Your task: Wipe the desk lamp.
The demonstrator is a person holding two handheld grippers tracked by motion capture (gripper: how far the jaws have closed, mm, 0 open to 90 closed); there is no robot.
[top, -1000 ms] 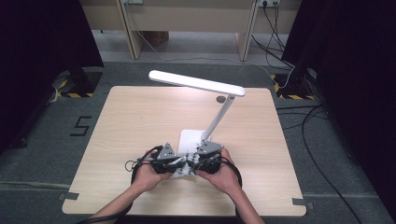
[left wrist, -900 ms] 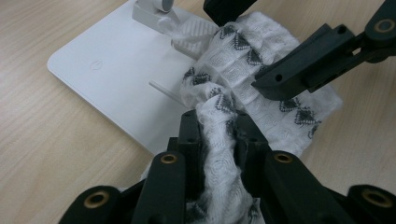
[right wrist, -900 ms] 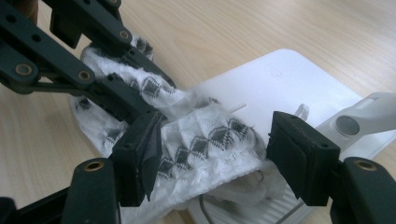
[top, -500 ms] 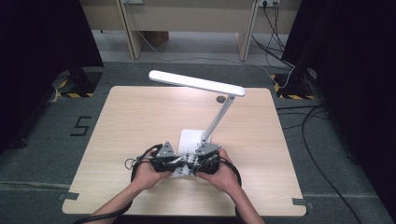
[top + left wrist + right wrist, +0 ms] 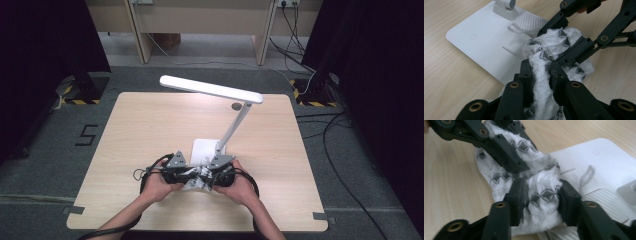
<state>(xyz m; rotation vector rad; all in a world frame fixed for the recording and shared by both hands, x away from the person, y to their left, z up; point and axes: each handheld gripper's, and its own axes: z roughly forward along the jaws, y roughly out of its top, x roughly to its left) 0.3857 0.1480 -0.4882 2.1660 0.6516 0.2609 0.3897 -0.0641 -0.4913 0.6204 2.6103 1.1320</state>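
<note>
Light wooden table (image 5: 140, 130), rounded corners, stood on grey carpeted floor (image 5: 45, 165). A "5" marking (image 5: 88, 135) lay on the floor off the table's left edge. Black curtains (image 5: 45, 40) hung at both sides; cables (image 5: 345, 150) trailed over the floor at right; pale wooden furniture legs (image 5: 137, 30) stood beyond the table.

White desk lamp (image 5: 212, 90) stood just ahead of both grippers, its flat base (image 5: 476, 42) on the wood, arm tilted up to a long bar head.

Left gripper (image 5: 541, 71) was clamped on a bunched white cloth with dark diamond pattern (image 5: 549, 47), fabric squeezed between its jaws. Right gripper (image 5: 540, 191) was likewise clamped on the same cloth, from the opposite side. The cloth sat between the two grippers, partly over the near edge of the lamp base. Both hands, left (image 5: 159, 184) and right (image 5: 239, 187), were close together near the table's front edge.
</note>
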